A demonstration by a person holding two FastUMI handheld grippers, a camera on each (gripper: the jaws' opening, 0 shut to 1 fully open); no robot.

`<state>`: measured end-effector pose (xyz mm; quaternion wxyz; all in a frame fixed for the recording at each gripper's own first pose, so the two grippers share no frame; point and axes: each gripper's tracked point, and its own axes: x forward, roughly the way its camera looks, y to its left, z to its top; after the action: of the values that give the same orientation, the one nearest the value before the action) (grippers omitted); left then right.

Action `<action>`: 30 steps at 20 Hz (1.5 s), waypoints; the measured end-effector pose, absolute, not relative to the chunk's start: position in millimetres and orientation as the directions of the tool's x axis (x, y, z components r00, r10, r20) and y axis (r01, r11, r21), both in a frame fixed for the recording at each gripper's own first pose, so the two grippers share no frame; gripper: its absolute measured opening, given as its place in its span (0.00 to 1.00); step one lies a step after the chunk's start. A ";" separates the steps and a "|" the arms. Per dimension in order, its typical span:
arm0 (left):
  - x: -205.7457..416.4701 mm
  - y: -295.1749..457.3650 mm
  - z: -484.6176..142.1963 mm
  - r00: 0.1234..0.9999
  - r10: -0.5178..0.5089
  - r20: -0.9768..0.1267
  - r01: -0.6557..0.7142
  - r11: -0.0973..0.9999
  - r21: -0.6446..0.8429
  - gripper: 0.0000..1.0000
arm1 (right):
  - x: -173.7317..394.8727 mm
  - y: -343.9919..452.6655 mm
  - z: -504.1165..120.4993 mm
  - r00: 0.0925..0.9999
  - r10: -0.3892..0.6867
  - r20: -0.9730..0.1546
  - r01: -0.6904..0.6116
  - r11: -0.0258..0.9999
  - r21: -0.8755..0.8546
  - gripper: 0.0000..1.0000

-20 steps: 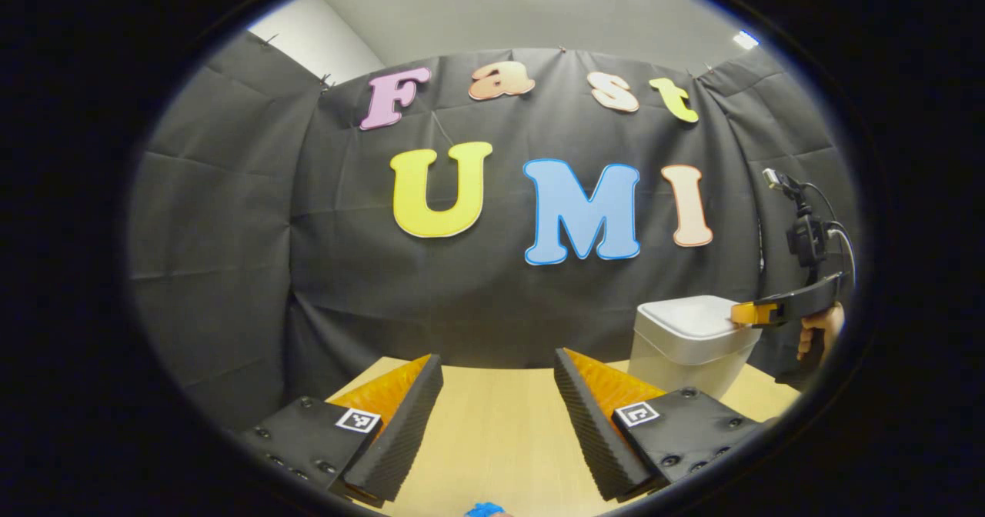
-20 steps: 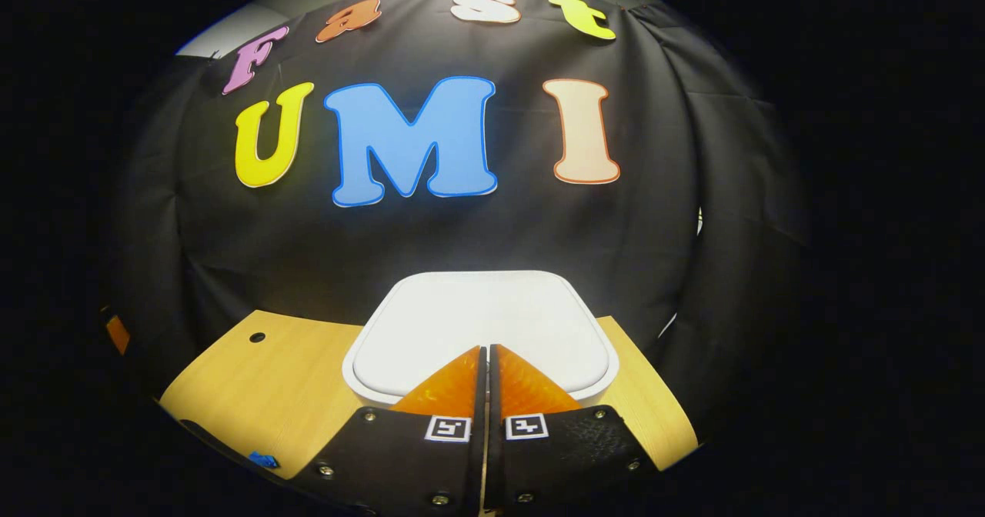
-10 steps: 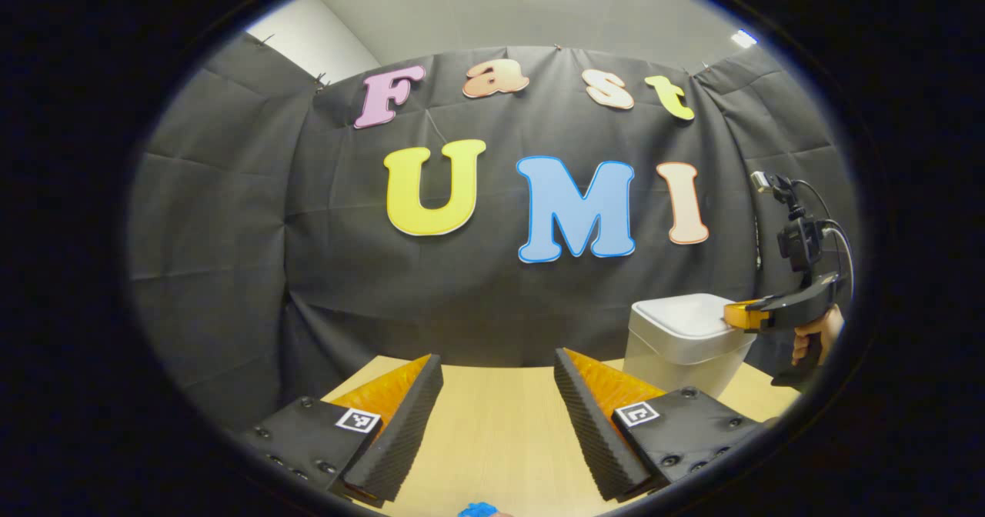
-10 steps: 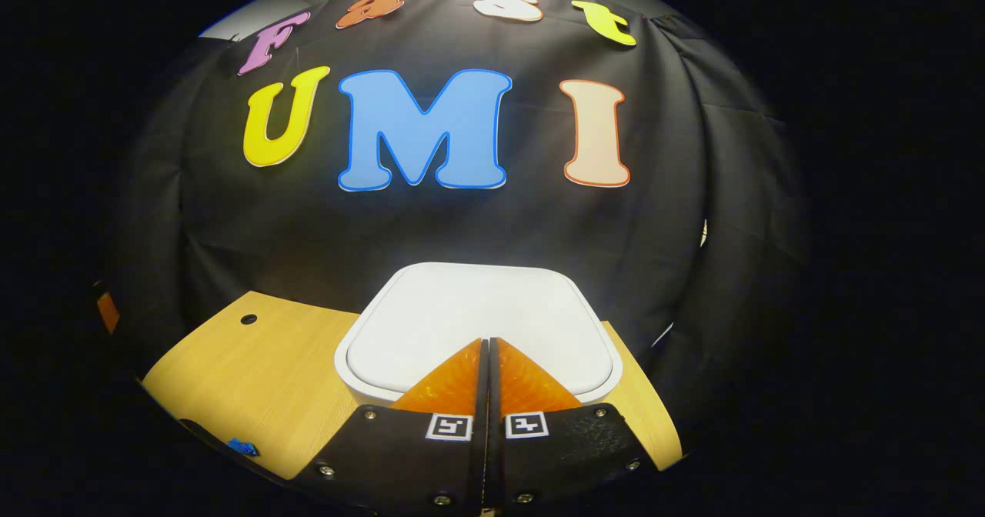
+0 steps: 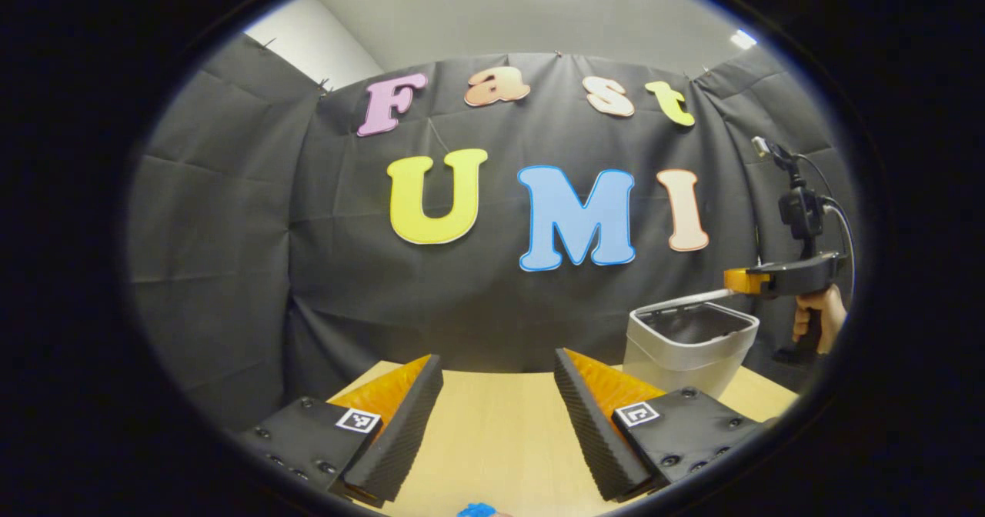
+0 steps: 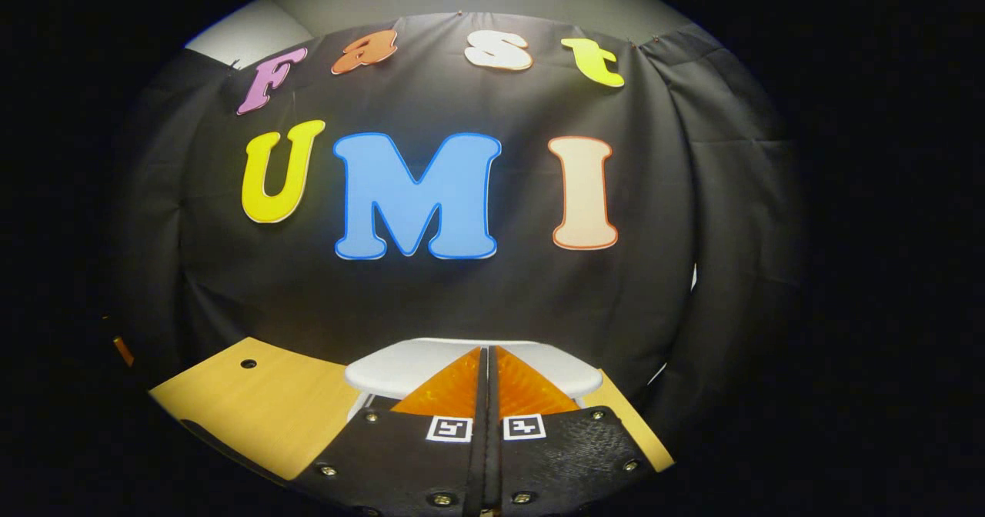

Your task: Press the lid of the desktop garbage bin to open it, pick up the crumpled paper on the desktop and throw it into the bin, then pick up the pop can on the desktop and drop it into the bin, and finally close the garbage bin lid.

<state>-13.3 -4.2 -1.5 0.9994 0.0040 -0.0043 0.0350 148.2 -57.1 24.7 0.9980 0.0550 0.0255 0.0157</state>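
With the lid (image 5: 681,298) sprung up, bin (image 5: 687,348) open; right tool (image 5: 732,279) pinched shut, empty, above it. Left tool (image 5: 499,405) wide over bench (image 5: 500,440). Next I find the paper.

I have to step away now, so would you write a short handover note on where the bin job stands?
Left tongs: open, empty, low over the table.
Right tongs: shut, empty, level with the raised lid; from the left gripper view they sit at the lid's edge, contact unclear.
Bin: at the table's far right, lid up, mouth open.
Done: lid pressed open.
Left: drop in the paper, then the can, then close the lid. A blue object lies near the left tongs.
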 end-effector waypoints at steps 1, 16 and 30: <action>-14.0 -5.8 -1.2 0.998 0.068 0.010 -0.068 0.998 0.006 1.00 | 147.3 -58.9 32.8 0.999 0.030 -0.025 -0.027 0.992 0.120 0.01; -20.1 1.2 -12.6 0.999 0.040 -0.006 -0.040 0.999 0.018 0.98 | 97.6 -51.3 60.5 0.999 0.033 0.039 -0.038 0.990 0.139 0.01; -19.1 20.1 -91.7 0.983 -0.005 -0.185 -0.005 0.998 -0.055 1.00 | 47.5 -35.2 33.1 1.000 0.012 0.020 -0.014 0.993 0.116 0.95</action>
<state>-19.1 20.1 -91.7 0.9953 -0.0278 0.0929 -0.0001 47.5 -35.2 33.1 0.9982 0.0582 -0.0094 0.0066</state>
